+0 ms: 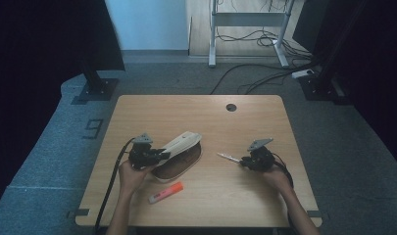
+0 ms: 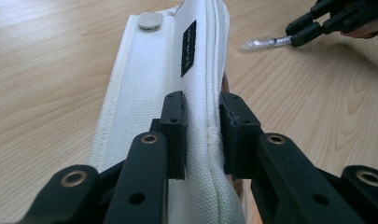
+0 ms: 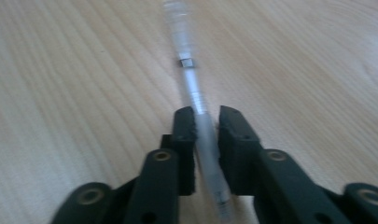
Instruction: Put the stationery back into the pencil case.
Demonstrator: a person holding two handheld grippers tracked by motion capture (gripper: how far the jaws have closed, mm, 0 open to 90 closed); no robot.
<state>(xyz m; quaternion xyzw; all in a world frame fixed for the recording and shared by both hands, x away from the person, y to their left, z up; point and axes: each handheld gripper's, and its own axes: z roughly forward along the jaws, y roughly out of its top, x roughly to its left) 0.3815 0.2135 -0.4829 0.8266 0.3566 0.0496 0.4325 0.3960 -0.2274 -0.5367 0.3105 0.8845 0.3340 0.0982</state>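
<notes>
A white fabric pencil case (image 1: 180, 149) with a brown inside lies open at the middle of the table. My left gripper (image 1: 162, 154) is shut on its upper flap, the white cloth pinched between the pads (image 2: 177, 126). The flap (image 2: 177, 60) carries a black label and a round snap. To the right, my right gripper (image 1: 243, 161) is shut on a clear pen (image 1: 228, 157) that points left toward the case. In the right gripper view the pen (image 3: 198, 100) runs up from between the jaws, just above the wood. The right gripper (image 2: 298, 32) with the pen also shows beyond the case.
An orange highlighter (image 1: 165, 192) lies near the front edge, below the case. The wooden table (image 1: 245, 196) has a round cable hole (image 1: 231, 107) at the back. Dark stands and floor cables surround the table.
</notes>
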